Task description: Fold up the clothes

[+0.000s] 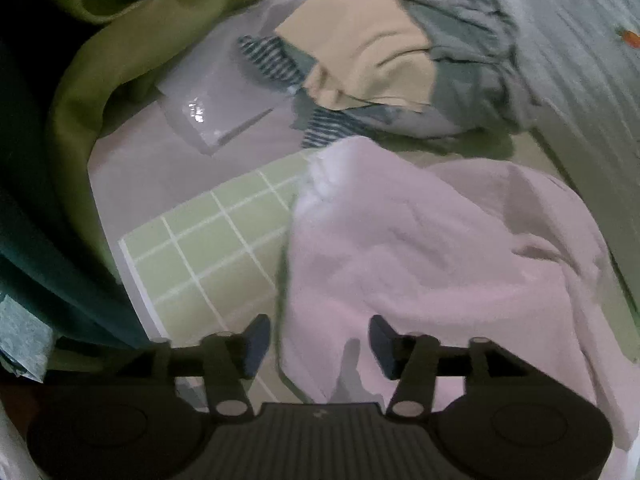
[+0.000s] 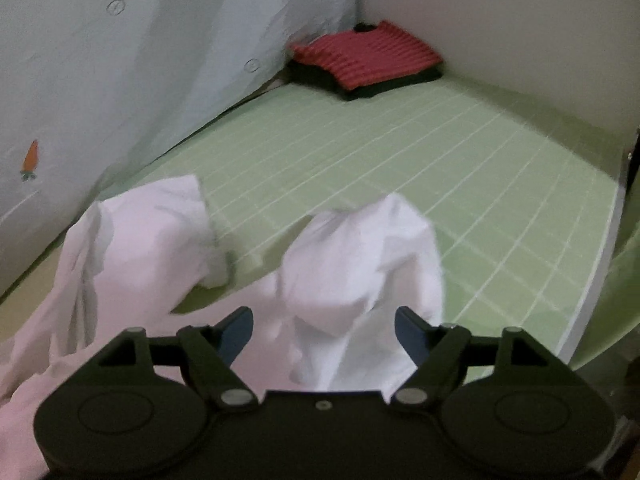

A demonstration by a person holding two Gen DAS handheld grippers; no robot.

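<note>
White garment bunched between spread right gripper, left gripper likewise spread over it

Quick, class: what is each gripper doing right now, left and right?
Left gripper: jaws open, holding nothing, over the pale pink garment.
Right gripper: jaws open, holding nothing, same garment between them.

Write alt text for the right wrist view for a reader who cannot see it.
The open right gripper hovers over a crumpled white garment on a green grid mat. At the far corner sits a folded red ribbed garment on top of something dark, with a pale curtain printed with a carrot on the left.
</note>
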